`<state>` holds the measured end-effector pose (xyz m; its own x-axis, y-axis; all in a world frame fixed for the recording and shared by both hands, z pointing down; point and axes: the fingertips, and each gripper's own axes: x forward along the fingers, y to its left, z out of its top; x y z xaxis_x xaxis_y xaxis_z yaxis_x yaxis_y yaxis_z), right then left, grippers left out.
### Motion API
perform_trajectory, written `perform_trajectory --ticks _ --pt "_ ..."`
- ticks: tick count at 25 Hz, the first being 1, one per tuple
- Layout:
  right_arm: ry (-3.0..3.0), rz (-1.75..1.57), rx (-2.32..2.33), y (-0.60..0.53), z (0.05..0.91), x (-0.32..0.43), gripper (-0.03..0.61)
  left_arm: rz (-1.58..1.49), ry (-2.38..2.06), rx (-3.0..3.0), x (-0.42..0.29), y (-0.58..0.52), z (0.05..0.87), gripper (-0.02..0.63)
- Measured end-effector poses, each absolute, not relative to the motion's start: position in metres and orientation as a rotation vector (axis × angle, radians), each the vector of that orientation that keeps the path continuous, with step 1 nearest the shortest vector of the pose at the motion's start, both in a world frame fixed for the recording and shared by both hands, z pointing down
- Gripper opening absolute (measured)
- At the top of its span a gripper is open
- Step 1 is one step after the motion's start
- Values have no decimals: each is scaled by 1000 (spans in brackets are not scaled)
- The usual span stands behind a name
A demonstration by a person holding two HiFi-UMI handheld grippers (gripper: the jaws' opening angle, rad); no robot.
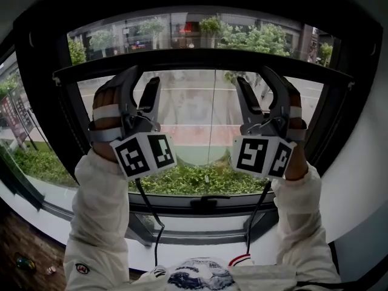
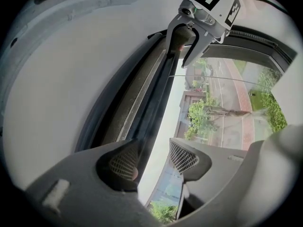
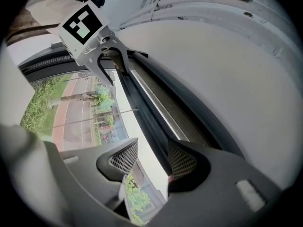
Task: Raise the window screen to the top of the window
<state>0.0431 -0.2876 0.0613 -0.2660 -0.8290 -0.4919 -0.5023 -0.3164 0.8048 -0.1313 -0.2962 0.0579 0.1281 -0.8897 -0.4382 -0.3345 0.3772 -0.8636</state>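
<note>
Left hand-held gripper (image 1: 141, 77): held overhead, pointing up at the window; jaws apart, clamped on nothing; astride the bar, with the bar just beside one pad and daylight between it and the other pad
Right hand-held gripper (image 1: 254, 77): level with the left one and well apart from it along the same bar; jaws likewise released; bar edge just beside one pad only, open view beside the other
Bar (image 1: 200, 58): dark, running across the window at both sets of fingertips; extends past the left hand-held gripper on one side and past the right hand-held gripper on the other
Window screen (image 1: 200, 111): hangs below the bar, behind and between the two hand-held grippers; dulls the street view there
Clear glass (image 1: 200, 32): strip above the fingertips, between the bar and the top of the black window frame (image 1: 36, 77)
Window handle (image 1: 206, 200): below both hand-held grippers, about midway between them
Sleeves (image 1: 97, 223): white, under each hand-held gripper, reaching upward
Cables (image 1: 148, 211): black, trailing down from each hand-held gripper
</note>
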Motion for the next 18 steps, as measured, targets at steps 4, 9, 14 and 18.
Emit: perform_trajectory --ticks 4,9,14,18 --pt "-1623 -1615 1694 -288 56 42 192 -578 1441 -1183 -133 -296 52 213" --pt "-1621 -1635 1702 -288 47 40 192 -567 1447 -1177 -134 -296 44 212" --pt "-1621 -1643 1710 -289 39 40 192 -562 1448 -1177 -134 -297 36 212" --pt "-1612 -1648 1714 -290 33 40 192 -559 1448 -1168 -135 -297 29 212"
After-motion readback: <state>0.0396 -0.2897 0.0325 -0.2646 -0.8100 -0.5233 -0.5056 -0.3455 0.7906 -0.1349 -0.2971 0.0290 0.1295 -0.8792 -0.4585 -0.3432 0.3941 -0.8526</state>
